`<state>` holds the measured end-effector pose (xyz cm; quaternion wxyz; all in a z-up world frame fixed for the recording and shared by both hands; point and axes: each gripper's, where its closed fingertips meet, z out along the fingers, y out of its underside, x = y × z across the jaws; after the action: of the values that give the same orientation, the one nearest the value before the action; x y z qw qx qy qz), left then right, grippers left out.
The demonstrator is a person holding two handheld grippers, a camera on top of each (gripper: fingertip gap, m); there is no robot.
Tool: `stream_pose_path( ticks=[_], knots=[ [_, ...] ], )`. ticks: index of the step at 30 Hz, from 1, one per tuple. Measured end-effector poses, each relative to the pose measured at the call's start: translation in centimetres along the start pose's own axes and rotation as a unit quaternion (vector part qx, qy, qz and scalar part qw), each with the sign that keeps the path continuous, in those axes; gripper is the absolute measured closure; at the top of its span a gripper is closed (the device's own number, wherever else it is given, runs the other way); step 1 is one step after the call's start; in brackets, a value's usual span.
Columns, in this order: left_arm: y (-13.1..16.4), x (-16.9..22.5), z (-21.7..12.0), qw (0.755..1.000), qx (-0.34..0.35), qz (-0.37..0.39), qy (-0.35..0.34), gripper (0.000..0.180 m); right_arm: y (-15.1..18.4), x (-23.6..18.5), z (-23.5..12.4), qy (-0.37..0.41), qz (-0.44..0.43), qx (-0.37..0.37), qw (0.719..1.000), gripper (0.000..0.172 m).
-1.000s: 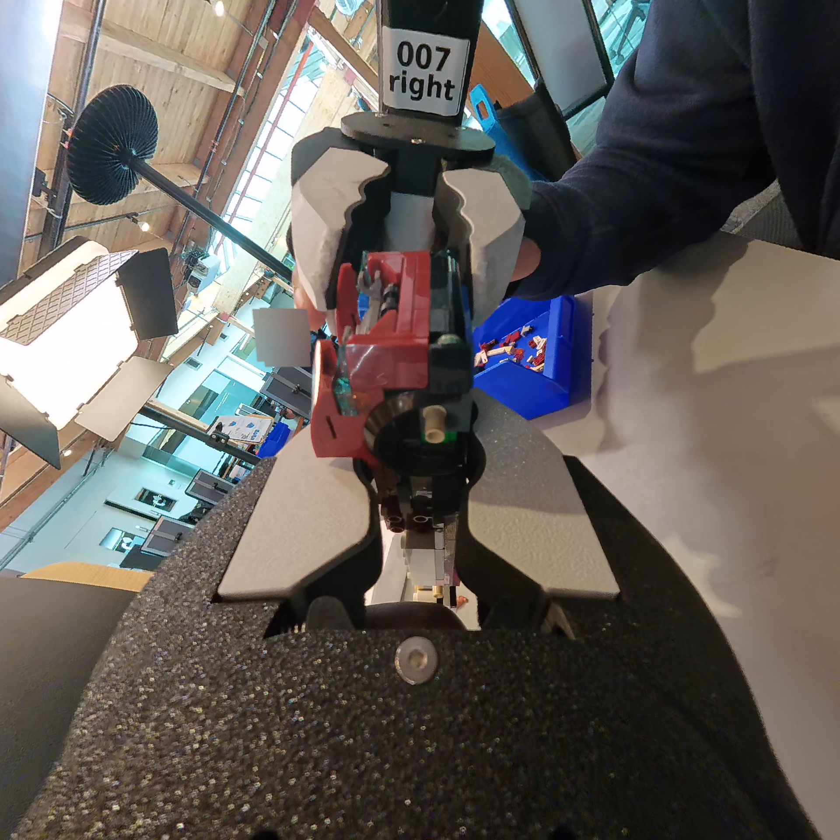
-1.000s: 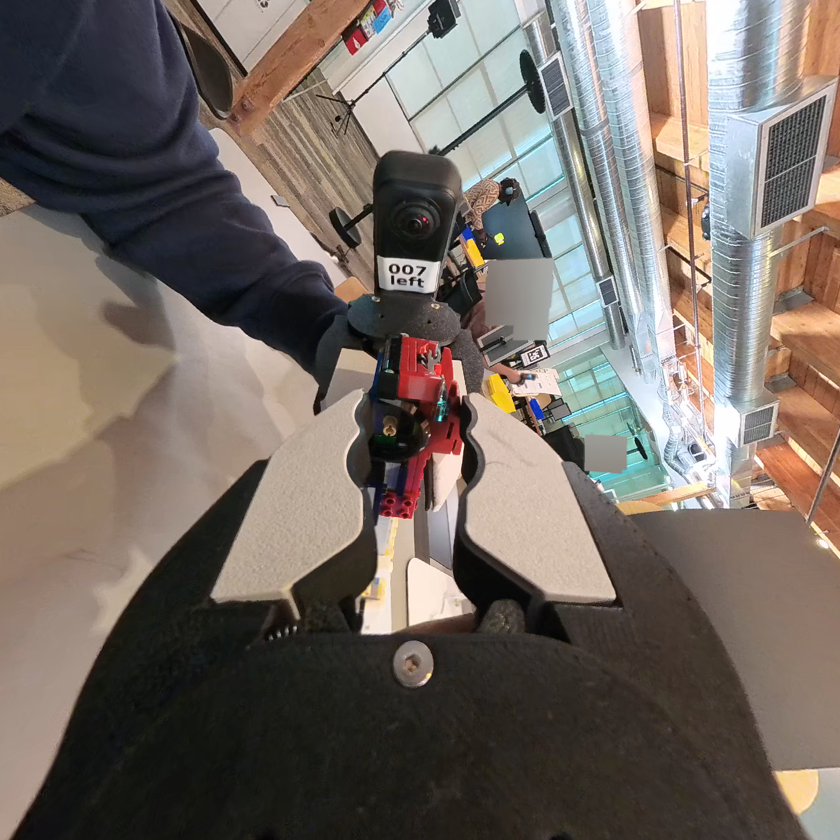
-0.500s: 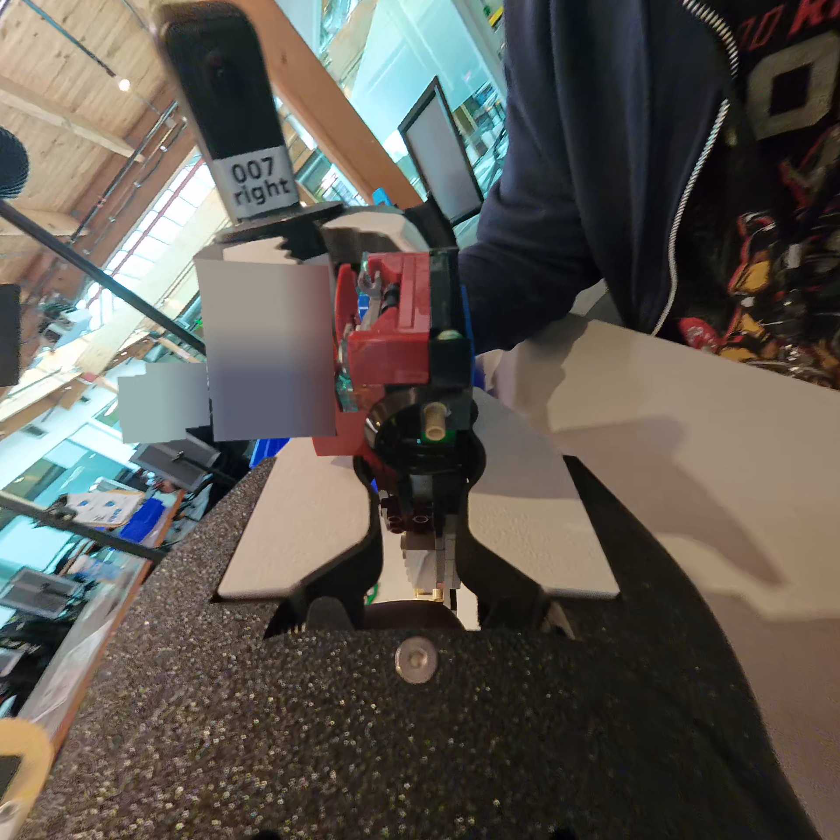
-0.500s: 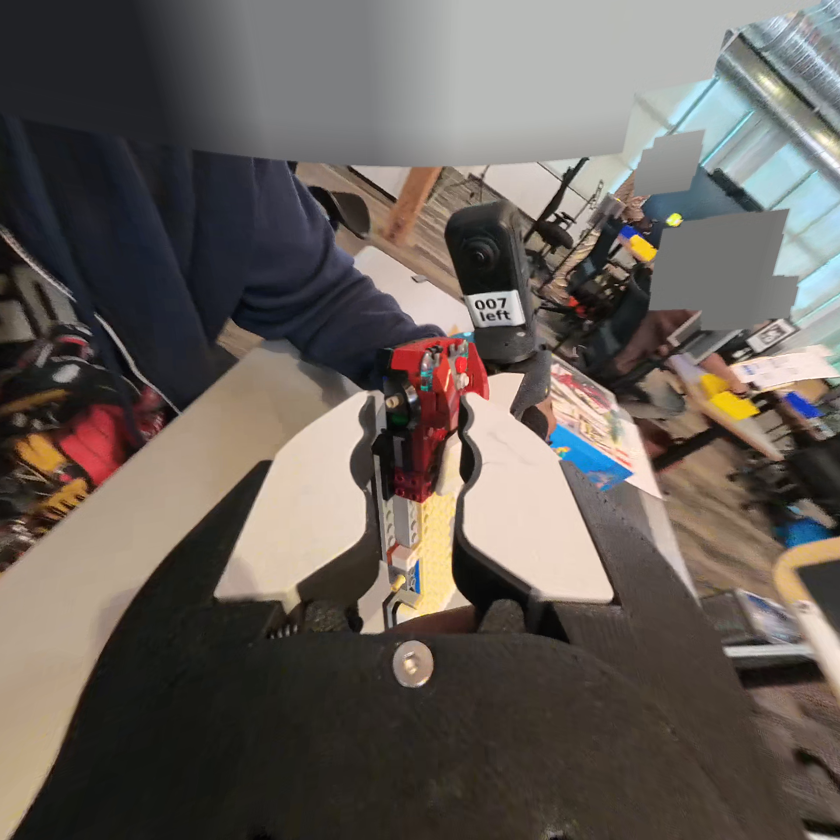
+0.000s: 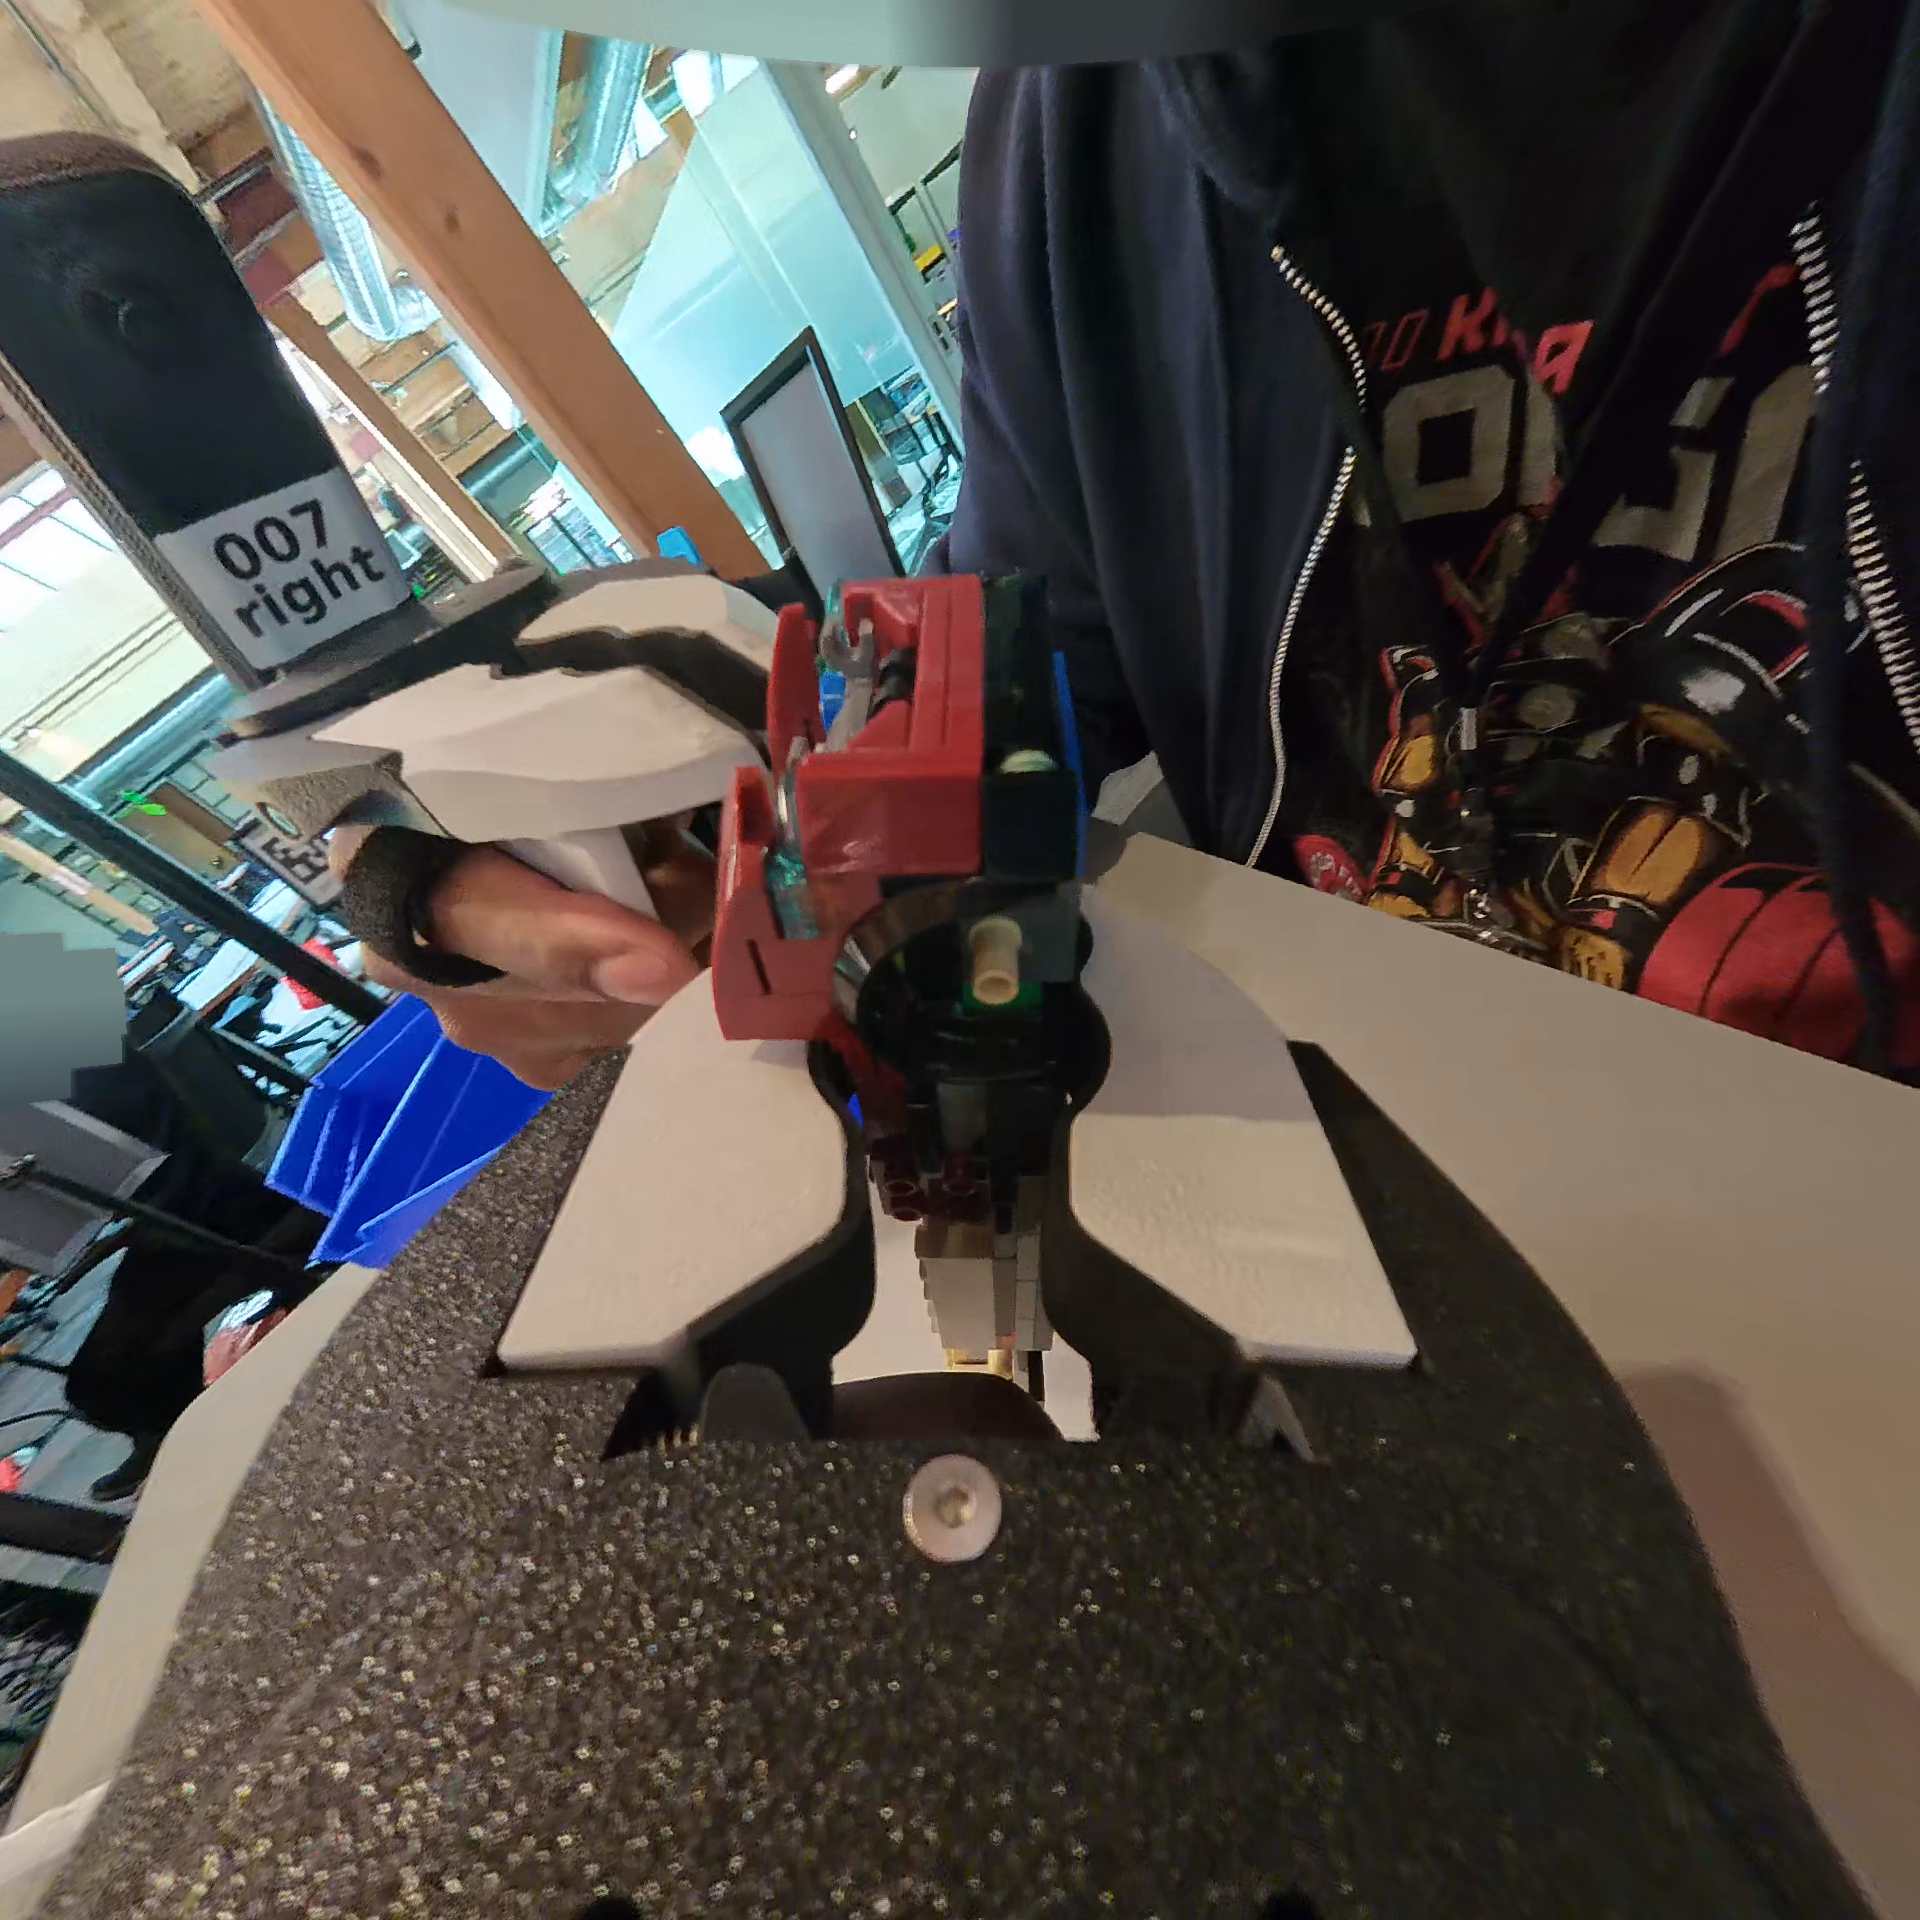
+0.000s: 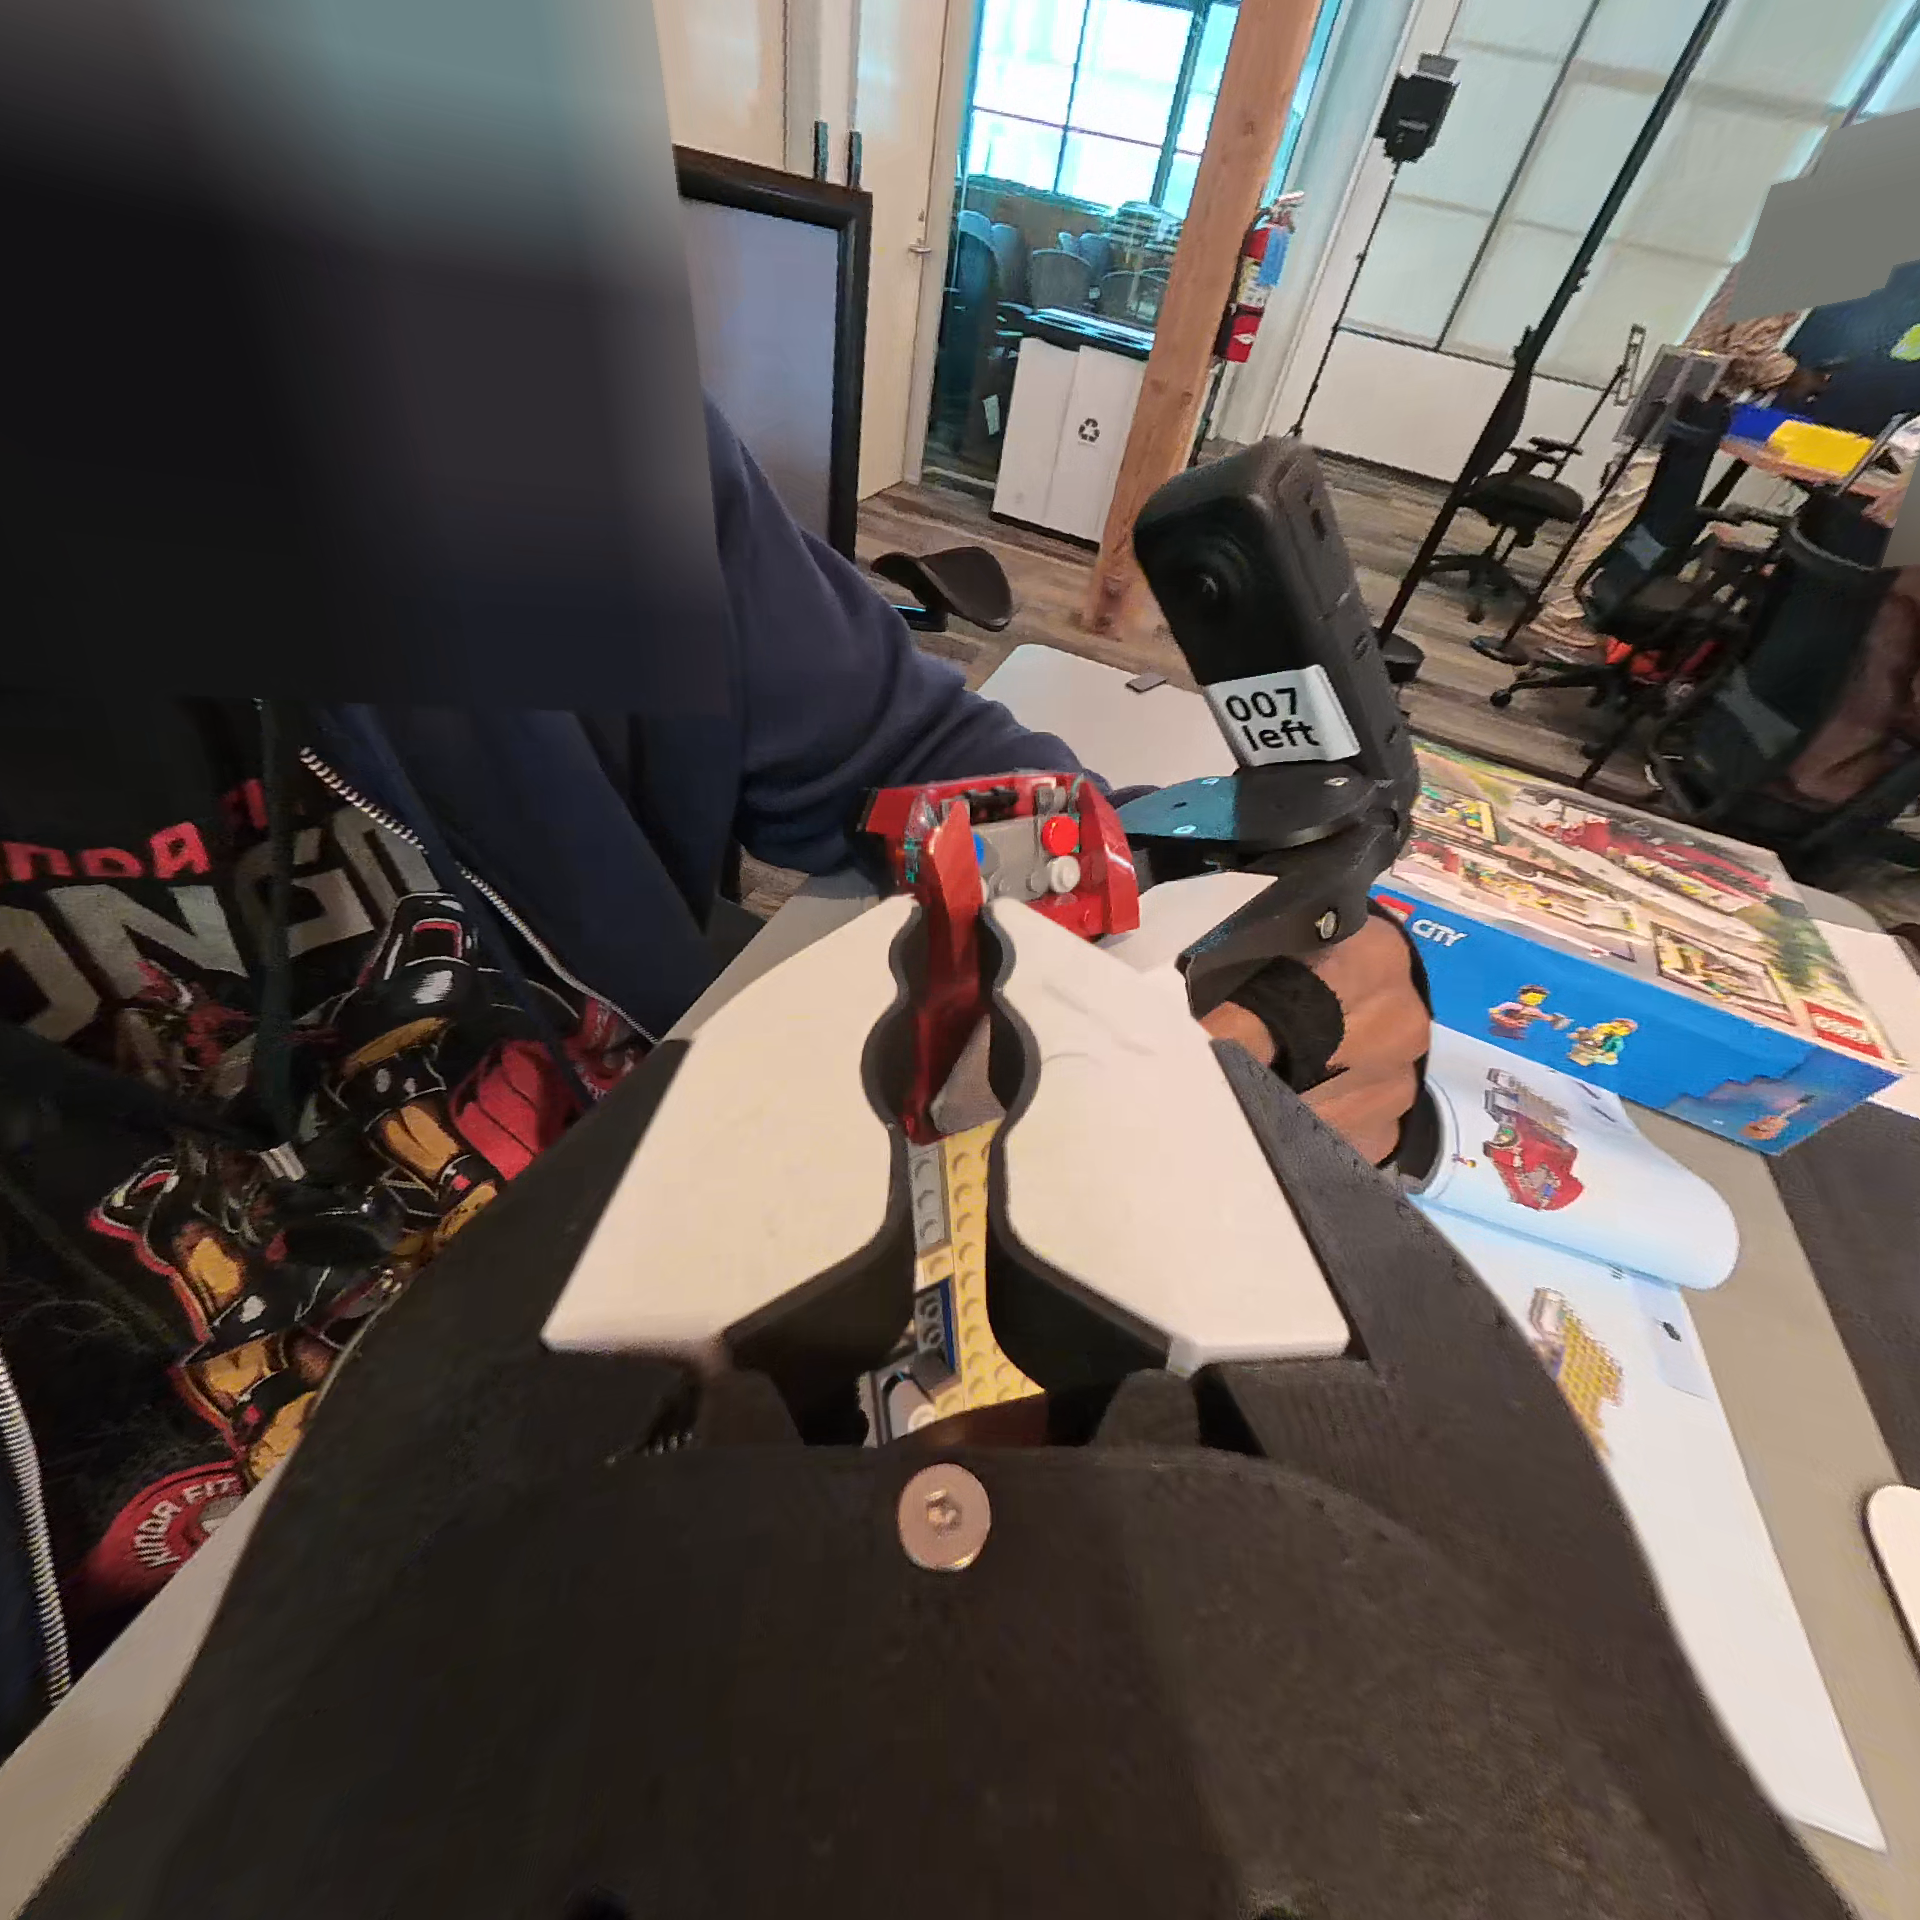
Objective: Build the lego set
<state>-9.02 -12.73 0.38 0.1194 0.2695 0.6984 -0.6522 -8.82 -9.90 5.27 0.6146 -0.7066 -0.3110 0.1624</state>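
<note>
A red and black brick-built vehicle model is held above the white table. My left gripper is shut on the model's black lower part, with a wheel hub and tan pin between its fingers. My right gripper is shut on a thin red panel that sticks out from the model's red cab. In the left wrist view my right gripper reaches in from the left and meets the model's red side. In the right wrist view my left gripper stands behind the model, its fingertips hidden.
A person in a dark hooded jacket stands close behind the model. A blue picture box and an open instruction booklet lie on the table to the right. A blue bin sits to the left. Across from one pair of fingers to the other is roughly 5 cm.
Both grippers have swung with the model towards the person's body. My right gripper has moved from the model's front end to its side, and its fingers have narrowed onto the red panel.
</note>
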Motion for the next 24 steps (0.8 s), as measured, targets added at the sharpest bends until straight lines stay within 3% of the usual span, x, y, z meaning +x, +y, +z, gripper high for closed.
stream_pose_path(
  ticks=[1,15,24],
  knots=[
    [-0.1,0.2,0.0,1.000,0.003,-0.005,0.008,0.145,0.1,-0.1,0.1,-0.005,0.003,0.001,1.000,0.163],
    [0.0,1.9,0.4,0.996,0.012,-0.050,0.071,0.145,0.6,-1.3,0.9,-0.060,0.037,0.022,0.997,0.161],
    [-0.1,1.4,0.2,0.996,0.026,-0.059,0.059,0.145,0.3,-0.5,0.7,-0.043,0.034,0.034,0.998,0.163]
  ],
)
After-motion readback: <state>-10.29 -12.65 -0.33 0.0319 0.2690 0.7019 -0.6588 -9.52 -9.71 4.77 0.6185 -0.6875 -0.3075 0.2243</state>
